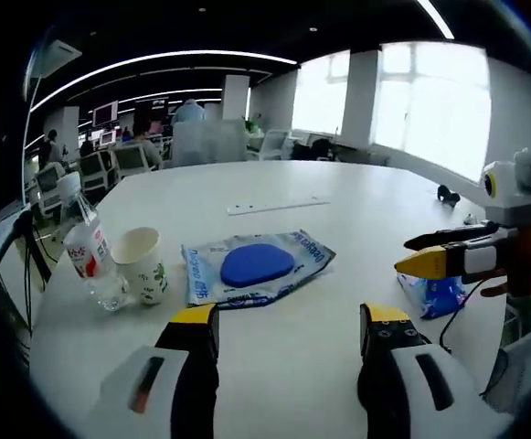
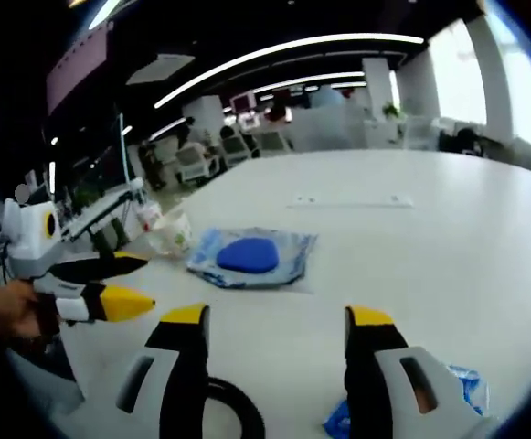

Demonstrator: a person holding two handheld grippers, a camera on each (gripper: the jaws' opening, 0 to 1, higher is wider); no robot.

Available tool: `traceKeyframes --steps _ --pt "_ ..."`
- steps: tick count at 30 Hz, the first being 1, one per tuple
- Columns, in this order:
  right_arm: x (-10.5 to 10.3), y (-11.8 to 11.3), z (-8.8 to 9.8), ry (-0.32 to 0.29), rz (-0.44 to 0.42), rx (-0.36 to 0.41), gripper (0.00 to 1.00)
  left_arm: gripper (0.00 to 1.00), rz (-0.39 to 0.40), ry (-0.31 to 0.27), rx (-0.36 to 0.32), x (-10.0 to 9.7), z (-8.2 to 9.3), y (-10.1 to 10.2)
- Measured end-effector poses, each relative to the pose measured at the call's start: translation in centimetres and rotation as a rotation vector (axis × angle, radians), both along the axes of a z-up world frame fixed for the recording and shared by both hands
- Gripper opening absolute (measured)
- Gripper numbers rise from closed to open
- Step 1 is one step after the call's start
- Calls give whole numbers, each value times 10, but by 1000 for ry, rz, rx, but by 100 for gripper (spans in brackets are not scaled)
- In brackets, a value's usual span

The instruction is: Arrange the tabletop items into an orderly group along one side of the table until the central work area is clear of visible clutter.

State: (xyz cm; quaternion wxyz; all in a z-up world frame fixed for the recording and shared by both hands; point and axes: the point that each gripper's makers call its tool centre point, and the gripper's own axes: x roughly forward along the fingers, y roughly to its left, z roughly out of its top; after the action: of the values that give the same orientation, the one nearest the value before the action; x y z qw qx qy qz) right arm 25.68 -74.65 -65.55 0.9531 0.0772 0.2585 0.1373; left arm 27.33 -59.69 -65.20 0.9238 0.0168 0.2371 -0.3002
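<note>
The left tool (image 1: 288, 315) is held low over the bench (image 1: 274, 366) with its jaws apart and nothing between them, and the right tool (image 2: 274, 320) is likewise held with its jaws apart and empty; in the left gripper view the right tool is seen coming in from the right, just above a small blue packet (image 1: 434, 294). The task is judged to be at an early stage, since nothing is gripped and the items are not yet gathered into one group. A water bottle (image 1: 90, 251) and a paper cup (image 1: 143, 263) are found standing upright just beside each other near the bench's edge, which may be taken as the start of a group. A flat wipes pack (image 1: 256, 265), blue and white with a rounded dark blue lid on top, is left lying flat more toward the middle, near the cup but apart from it. The small blue packet is well apart on the other side. A thin pale strip (image 1: 277, 206) lies farther back. A dark cable (image 2: 238, 407) is seen below the right tool.
</note>
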Motion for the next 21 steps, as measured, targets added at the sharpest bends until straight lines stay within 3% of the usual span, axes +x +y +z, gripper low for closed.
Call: traceKeyframes --steps 7,21 --pt "-15 -9 -2 9 -22 12 60 65 -56 -16 2 -14 5 -18" --pt "-45 -30 -2 4 -55 3 63 69 -143 1 10 -46 0 -48"
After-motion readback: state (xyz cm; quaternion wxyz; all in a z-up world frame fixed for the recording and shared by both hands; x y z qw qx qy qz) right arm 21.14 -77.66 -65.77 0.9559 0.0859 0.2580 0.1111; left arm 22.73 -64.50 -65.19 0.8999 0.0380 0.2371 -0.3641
